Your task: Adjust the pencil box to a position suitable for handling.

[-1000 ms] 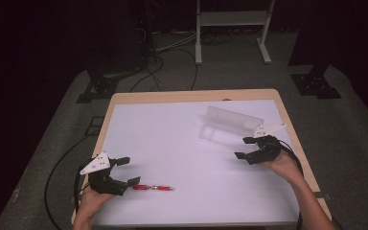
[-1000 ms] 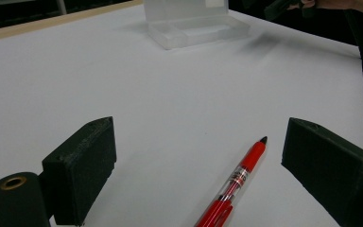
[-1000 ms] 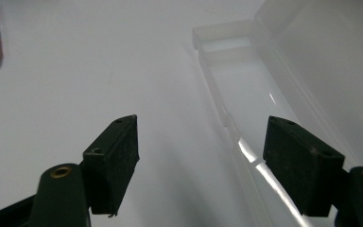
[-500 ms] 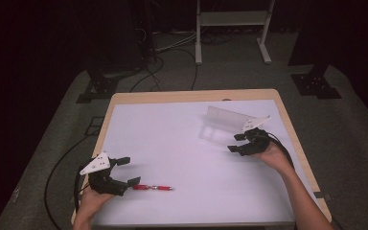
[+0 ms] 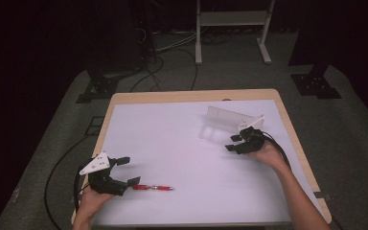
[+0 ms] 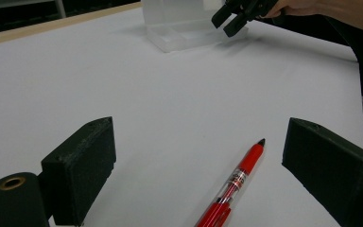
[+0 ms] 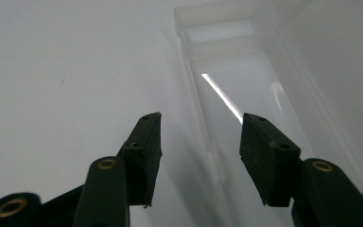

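A red pen (image 5: 153,188) lies on the white table top (image 5: 172,139) near the front left. My left gripper (image 5: 130,170) stands open at the pen's left end; in the left gripper view the pen (image 6: 236,182) lies between the wide-apart jaws of the left gripper (image 6: 198,137), untouched. A clear plastic box (image 5: 225,125) with its lid raised sits at the right rear. My right gripper (image 5: 230,143) is at the box's near end, and its jaws have just been closing. In the right gripper view the right gripper (image 7: 202,118) straddles the near wall of the box (image 7: 236,61), with its pads off the plastic.
The table has a wooden rim (image 5: 191,96). Behind it are dark floor, cables (image 5: 172,52) and a white metal stand (image 5: 230,28). The person's right forearm (image 5: 297,191) crosses the table's right front.
My right gripper has moved left and forward to the box's near end, and its jaws have narrowed. The left gripper and the pen have stayed put.
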A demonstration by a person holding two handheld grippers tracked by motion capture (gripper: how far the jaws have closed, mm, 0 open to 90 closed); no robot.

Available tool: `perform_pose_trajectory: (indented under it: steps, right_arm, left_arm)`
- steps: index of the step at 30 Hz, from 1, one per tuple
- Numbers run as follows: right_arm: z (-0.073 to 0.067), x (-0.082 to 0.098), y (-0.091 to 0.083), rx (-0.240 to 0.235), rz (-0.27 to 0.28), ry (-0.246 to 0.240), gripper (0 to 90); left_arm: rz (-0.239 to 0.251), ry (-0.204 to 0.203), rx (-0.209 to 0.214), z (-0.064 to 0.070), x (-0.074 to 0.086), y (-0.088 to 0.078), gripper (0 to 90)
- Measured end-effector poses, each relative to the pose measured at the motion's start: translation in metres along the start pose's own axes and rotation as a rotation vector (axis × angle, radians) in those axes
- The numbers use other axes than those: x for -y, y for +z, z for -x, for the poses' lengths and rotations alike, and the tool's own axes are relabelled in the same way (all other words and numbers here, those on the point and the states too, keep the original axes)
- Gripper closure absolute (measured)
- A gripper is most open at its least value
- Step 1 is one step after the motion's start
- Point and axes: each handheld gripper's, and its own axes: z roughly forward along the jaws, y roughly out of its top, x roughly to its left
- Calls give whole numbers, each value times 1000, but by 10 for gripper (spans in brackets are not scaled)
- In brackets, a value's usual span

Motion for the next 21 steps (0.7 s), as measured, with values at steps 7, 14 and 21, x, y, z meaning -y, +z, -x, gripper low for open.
perform_pose_trajectory:
  steps: [7,14,21]
  right_arm:
    - [2,-1,6,-8,-20,-7,582]
    - [6,1,11,-11,-48,-1,669]
    - [7,3,13,-13,-54,-15,744]
  left_arm:
    - [1,1,0,0,0,0,97]
    - [3,-2,0,0,0,0,97]
    - [1,0,0,1,0,1,97]
